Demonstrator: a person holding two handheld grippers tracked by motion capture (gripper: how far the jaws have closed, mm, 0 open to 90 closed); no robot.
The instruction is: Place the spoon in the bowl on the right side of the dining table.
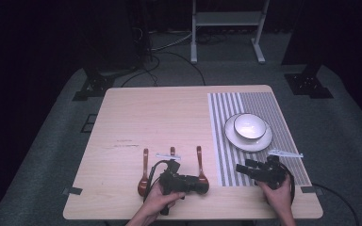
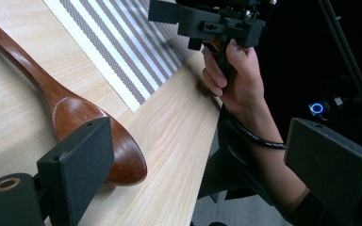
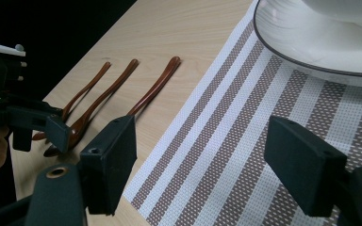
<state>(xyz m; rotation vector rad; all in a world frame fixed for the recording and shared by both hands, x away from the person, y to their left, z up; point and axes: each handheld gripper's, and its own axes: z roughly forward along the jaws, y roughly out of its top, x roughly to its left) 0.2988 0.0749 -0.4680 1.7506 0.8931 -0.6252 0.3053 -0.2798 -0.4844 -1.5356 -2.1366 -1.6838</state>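
Three brown wooden spoons lie side by side near the table's front edge: a left spoon (image 1: pixel 144 175), a middle spoon (image 1: pixel 172 151) and a right spoon (image 1: pixel 199 161). My left gripper (image 1: pixel 200 182) points right, low over the right spoon's bowl (image 2: pixel 118 153). It is open (image 2: pixel 202 155): one jaw is beside the spoon bowl, the other hangs past the table edge. My right gripper (image 1: pixel 240 168) points left over the striped placemat (image 1: pixel 226 141) and is open (image 3: pixel 207 165) with nothing between its jaws. A white bowl (image 1: pixel 250 125) sits on a white plate (image 1: pixel 264 141) on the mat.
The table's front edge (image 2: pixel 202 155) runs close under the left gripper. A white shelf frame (image 1: pixel 226 21) and black stand bases (image 1: pixel 92 84) with cables are on the floor behind the table. The left half of the table (image 1: pixel 136 117) is bare wood.
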